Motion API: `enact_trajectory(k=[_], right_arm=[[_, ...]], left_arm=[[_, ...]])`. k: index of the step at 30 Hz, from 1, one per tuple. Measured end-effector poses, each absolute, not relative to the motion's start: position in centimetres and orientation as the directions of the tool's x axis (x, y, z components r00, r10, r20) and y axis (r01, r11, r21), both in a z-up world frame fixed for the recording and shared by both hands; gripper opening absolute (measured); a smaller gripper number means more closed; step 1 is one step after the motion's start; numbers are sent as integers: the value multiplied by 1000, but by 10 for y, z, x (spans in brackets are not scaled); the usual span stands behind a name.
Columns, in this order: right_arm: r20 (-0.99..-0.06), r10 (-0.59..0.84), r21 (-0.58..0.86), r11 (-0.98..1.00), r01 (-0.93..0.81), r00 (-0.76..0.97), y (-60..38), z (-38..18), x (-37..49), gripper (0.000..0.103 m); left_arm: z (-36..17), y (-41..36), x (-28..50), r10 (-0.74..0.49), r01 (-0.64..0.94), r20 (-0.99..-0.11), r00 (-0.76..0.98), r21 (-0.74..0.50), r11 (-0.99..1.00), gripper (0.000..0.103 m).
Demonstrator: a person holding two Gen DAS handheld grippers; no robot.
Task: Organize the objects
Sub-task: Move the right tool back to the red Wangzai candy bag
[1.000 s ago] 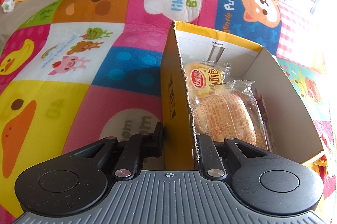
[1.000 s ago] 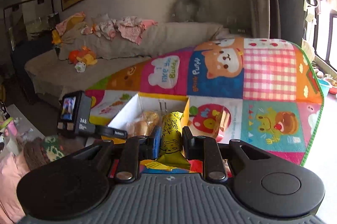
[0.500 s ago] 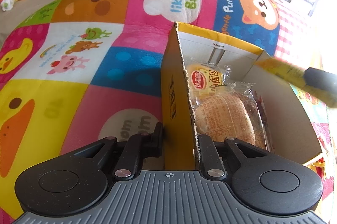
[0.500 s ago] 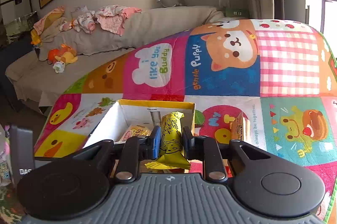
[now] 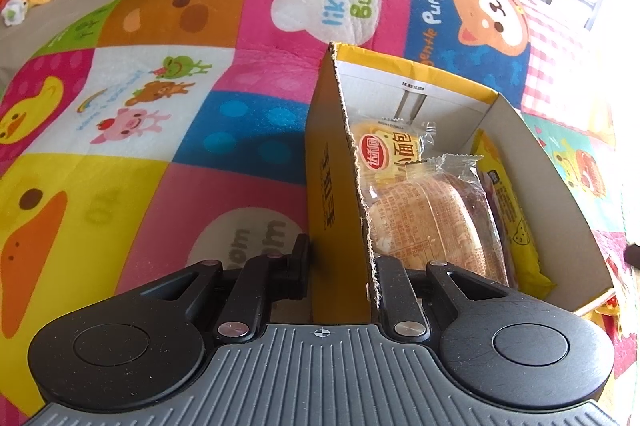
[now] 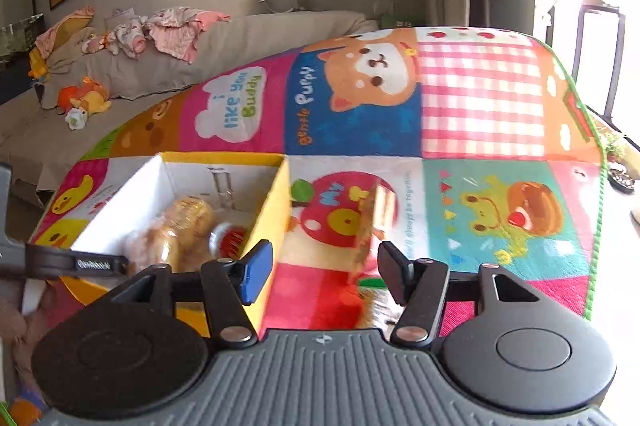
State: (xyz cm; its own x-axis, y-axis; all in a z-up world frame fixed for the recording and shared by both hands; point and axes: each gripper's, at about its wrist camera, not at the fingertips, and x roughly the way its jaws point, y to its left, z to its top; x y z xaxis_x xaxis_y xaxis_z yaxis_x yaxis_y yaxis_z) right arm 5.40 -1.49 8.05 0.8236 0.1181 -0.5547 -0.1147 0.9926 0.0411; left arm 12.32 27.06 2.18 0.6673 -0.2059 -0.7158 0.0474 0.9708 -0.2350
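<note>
A yellow cardboard box (image 5: 328,186) with a white inside stands open on the play mat. My left gripper (image 5: 340,266) is shut on its near left wall, one finger outside and one inside. In the box lie a large wrapped bread (image 5: 428,214), a small bread packet (image 5: 390,154) and a yellow snack packet (image 5: 508,210) along the right wall. In the right wrist view the box (image 6: 272,202) sits at lower left. My right gripper (image 6: 325,266) hangs just right of it, its jaws opening with nothing between them. A blurred orange packet (image 6: 376,222) stands on the mat beyond the jaws.
The colourful cartoon play mat (image 6: 480,146) covers the whole work surface. A grey sofa (image 6: 240,42) with clothes and soft toys (image 6: 86,100) lies behind it. The left gripper's body (image 6: 72,260) shows at the box's left side. A bright window is at far right.
My right gripper came down over the box with the yellow snack packet and opened. The packet now lies in the box by the right wall. The left gripper kept its grip.
</note>
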Motion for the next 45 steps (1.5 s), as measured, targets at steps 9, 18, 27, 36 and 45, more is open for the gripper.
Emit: enact_trajectory(k=[9, 18, 27, 36, 45], right_arm=[[-617, -74, -58, 997, 49, 783, -60, 21, 10, 73], [-616, -61, 25, 995, 98, 785, -76, 13, 6, 86], [-644, -3, 115, 988, 101, 765, -88, 8, 10, 86], [-639, -1, 165, 977, 139, 769, -100, 20, 22, 86], [-656, -9, 144, 980, 137, 754, -104, 15, 44, 69]], left_arm=[[21, 271, 121, -205, 33, -709, 675, -248, 968, 17], [21, 272, 120, -203, 23, -709, 675, -255, 967, 17], [21, 272, 120, -203, 24, -708, 676, -255, 967, 17], [21, 272, 120, -205, 28, -708, 676, -253, 967, 17], [21, 272, 120, -206, 28, -707, 677, -256, 966, 17]])
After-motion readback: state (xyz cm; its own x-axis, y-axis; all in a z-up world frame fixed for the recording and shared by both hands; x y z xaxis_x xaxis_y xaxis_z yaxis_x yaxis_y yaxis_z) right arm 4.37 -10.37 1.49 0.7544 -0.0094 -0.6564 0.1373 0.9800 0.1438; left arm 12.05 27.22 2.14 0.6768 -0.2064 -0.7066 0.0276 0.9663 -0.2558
